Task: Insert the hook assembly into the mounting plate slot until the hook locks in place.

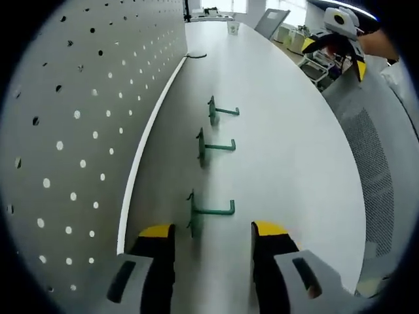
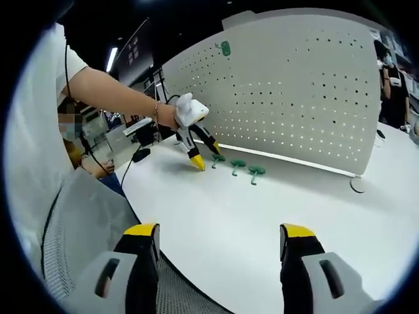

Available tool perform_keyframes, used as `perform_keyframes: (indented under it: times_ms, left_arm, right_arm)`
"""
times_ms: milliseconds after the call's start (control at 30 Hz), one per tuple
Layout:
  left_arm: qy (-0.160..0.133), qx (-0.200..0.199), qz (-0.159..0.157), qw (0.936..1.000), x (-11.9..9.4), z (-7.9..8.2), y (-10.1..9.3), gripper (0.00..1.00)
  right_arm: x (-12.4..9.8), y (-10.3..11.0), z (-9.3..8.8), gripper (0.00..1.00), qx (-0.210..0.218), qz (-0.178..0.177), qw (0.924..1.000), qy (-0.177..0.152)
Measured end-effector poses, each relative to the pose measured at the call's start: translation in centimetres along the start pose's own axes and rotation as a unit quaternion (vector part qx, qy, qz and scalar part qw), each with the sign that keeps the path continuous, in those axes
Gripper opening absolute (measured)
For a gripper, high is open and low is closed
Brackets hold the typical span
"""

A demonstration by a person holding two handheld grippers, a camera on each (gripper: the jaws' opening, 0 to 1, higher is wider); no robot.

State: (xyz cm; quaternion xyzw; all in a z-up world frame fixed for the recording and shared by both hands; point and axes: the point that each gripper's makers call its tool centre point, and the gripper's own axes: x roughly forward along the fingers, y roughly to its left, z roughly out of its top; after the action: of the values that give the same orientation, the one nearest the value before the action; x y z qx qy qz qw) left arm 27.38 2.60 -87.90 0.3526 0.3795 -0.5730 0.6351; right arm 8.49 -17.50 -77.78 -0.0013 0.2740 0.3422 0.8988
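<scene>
You have three hooks (image 1: 213, 210) in row on table (image 1: 288, 150), pegboard (image 1: 78, 131) upright just behind them.

Three green hooks (image 1: 213, 210) – one pegboard (image 1: 78, 131)

Left gripper (image 1: 213, 230) and right gripper (image 2: 219, 232) have grey jaws with black pads and yellow tips; at the frame's left the person (image 2: 39, 131) wears a white short-sleeved shirt and a thin bracelet (image 2: 156, 112)
</scene>
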Motion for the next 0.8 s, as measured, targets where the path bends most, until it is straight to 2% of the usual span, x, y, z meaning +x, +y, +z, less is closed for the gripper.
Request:
perform_keyframes:
  times_ms: [300,500,667,800]
  left_arm:
    - [-0.011,-0.019,0.014,0.9997,0.0,0.1,0.7,0.35]
    - [-0.016,-0.044,0.03,0.9985,0.0,0.1,1.5,0.24]
    - [-0.015,-0.042,0.036,0.9984,0.0,0.1,1.6,0.19]
    - [-0.015,-0.034,0.045,0.9983,0.0,0.2,1.7,0.09]
  right_arm:
    - [-0.2,-0.6,0.4,0.7,0.006,-0.011,0.9999,-0.007]
    - [-0.1,-0.7,0.4,0.7,0.011,-0.013,0.9998,-0.007]
    - [-0.2,-0.8,0.6,0.69,0.017,-0.017,0.9996,-0.012]
    - [-0.2,-0.9,0.5,0.69,0.019,-0.017,0.9996,-0.01]
